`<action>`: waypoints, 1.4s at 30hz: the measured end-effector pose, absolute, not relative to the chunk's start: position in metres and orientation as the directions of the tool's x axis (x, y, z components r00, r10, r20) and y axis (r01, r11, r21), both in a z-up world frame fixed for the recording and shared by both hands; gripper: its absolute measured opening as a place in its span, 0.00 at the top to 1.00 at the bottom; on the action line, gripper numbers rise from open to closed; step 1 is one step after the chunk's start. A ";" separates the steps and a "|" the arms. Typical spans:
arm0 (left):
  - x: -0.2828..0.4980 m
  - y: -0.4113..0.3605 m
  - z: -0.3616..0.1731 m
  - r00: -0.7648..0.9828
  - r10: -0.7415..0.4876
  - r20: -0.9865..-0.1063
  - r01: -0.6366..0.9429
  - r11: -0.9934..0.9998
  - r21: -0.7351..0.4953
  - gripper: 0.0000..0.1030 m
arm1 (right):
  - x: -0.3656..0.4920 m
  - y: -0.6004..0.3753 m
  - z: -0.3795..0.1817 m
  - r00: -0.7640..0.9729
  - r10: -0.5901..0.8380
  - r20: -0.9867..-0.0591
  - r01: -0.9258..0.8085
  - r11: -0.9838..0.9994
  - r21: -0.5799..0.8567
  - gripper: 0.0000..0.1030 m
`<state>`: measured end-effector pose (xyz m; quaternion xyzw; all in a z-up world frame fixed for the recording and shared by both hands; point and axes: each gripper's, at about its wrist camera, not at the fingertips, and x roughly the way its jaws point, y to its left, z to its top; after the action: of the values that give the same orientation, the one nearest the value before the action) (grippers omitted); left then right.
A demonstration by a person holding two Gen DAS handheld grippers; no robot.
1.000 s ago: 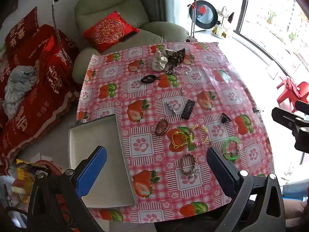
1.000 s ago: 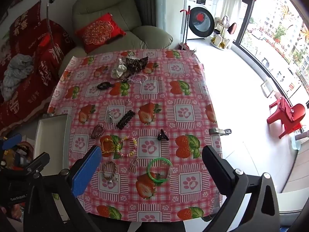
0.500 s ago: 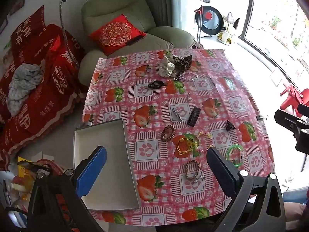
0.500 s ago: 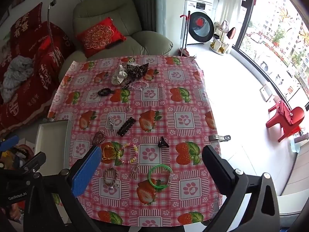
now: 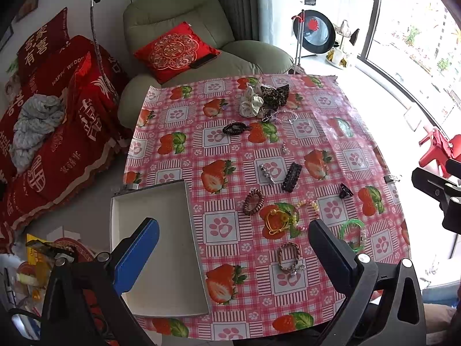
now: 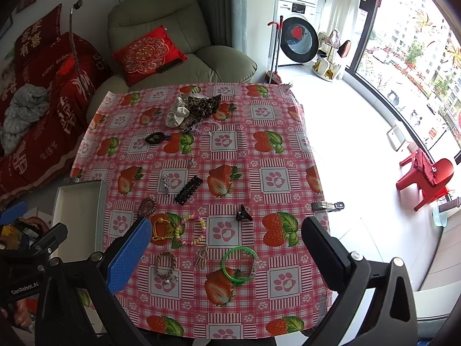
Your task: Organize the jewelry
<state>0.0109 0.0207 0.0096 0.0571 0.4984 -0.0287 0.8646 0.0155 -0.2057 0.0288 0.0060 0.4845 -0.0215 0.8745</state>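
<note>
Above the near edge of the worktop point(image 6: 288, 155) I hold both claws spread wide and empty. Ahead of my right claw point(image 6: 227, 248) lies the green bangle point(image 6: 239, 263), nearer it than my left claw point(image 5: 233, 248); the tray point(image 5: 161, 201) sits left.

A green recliner armchair point(image 6: 178, 43) stood behind the table, a red embroidered cushion point(image 6: 148, 53) propped on its seat with a dark phone-like object point(image 6: 169, 65) lying against it. To its left, a sofa was draped in a red cover point(image 5: 54, 132) with white characters; a grey cloth point(image 5: 36, 127) lay crumpled on it. A front-loading washing machine point(image 6: 298, 39) stood by the window. A red plastic chair point(image 6: 426, 177) stood on the white floor at right.
</note>
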 end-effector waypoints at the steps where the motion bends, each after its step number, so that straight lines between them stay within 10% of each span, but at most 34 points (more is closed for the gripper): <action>1: 0.011 0.021 0.010 0.502 0.007 -0.865 0.107 0.992 0.070 0.00 | 0.016 -0.206 0.029 0.529 -0.032 -0.848 0.044 0.999 -0.010 0.00; 42: 0.012 0.021 0.009 0.500 0.007 -0.866 0.108 0.992 0.070 0.00 | 0.026 -0.200 0.027 0.523 -0.032 -0.851 0.044 0.999 -0.010 0.00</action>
<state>0.0121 0.0207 0.0092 0.0575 0.4991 -0.0294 0.8642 0.0257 -0.1995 0.0267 0.0063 0.4877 -0.0216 0.8727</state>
